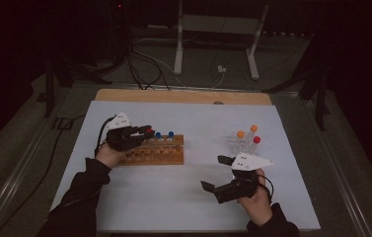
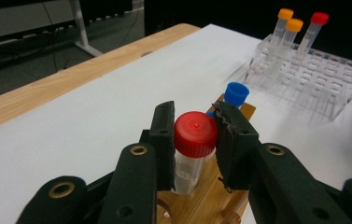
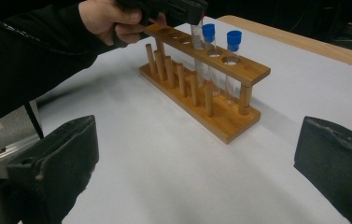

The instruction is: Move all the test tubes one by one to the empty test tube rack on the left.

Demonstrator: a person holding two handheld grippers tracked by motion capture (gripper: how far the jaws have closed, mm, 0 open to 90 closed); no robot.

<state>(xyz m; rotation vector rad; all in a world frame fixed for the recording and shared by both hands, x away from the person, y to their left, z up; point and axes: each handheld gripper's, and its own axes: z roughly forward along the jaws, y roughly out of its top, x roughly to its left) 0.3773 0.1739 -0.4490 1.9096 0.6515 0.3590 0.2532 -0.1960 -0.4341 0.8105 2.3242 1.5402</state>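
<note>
- Left gripper (image 2: 194, 140): jaws closed on the red-capped tube (image 2: 193, 151), one pad on each side just under the cap.
- Tube: upright, its lower end in a hole of the wooden rack (image 1: 171, 157), beside two blue-capped tubes (image 3: 220, 51).
- Right gripper (image 1: 212, 173): jaws spread wide, nothing between them, held above the white mat (image 1: 173, 197), well apart from the rack.

Left gripper (image 1: 146, 132) sits left of centre in the high view, jaws clamped tight, forearm coming up from the bottom left. Right gripper (image 1: 213, 173) is lower right, jaws wide apart, pointing left, hand (image 1: 255, 197) underneath it.
</note>
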